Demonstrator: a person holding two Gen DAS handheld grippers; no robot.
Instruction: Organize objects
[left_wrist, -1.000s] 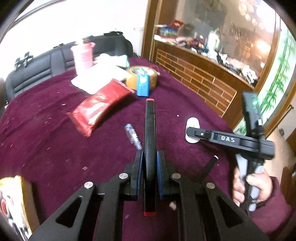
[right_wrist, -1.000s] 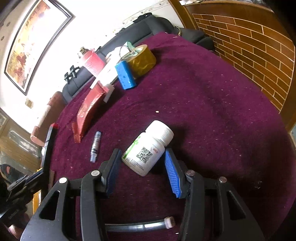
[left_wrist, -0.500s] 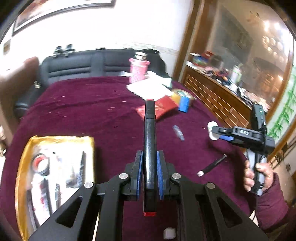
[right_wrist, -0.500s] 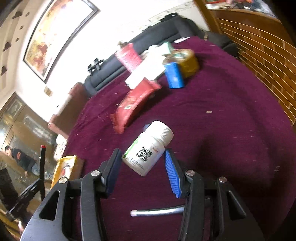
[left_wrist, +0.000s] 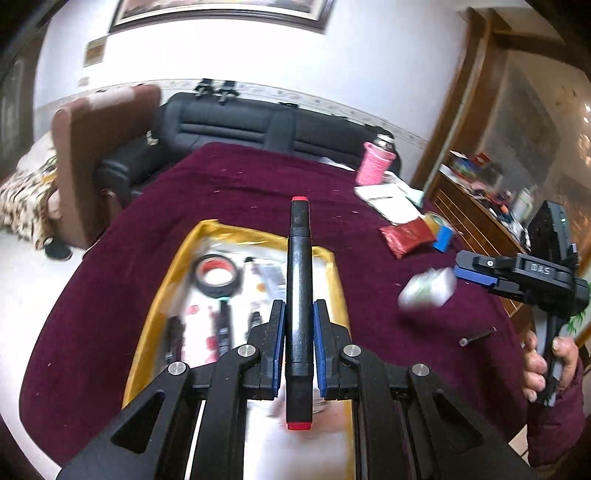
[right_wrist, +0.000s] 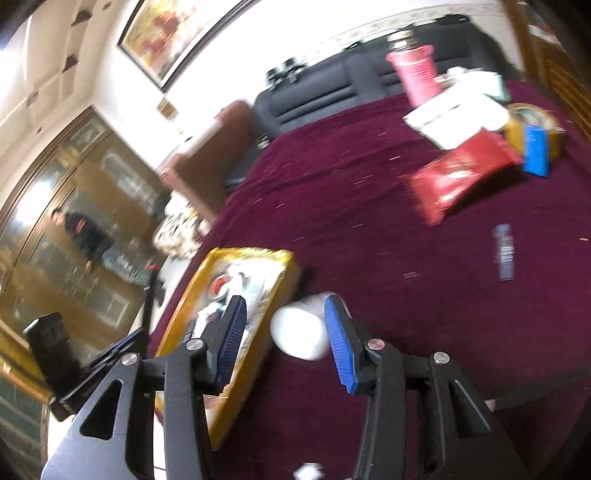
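Above gold tray (left_wrist: 334, 280), left gripper (left_wrist: 299, 325) level, clamping marker (left_wrist: 300, 280)

- A tray (left_wrist: 334, 280) is lying on the table (left_wrist: 229, 192), with a tape roll (left_wrist: 216, 275) sitting in it.
- A packet (left_wrist: 406, 234) is lying to the tray's right.
- A sofa (left_wrist: 258, 123) is standing behind the table.
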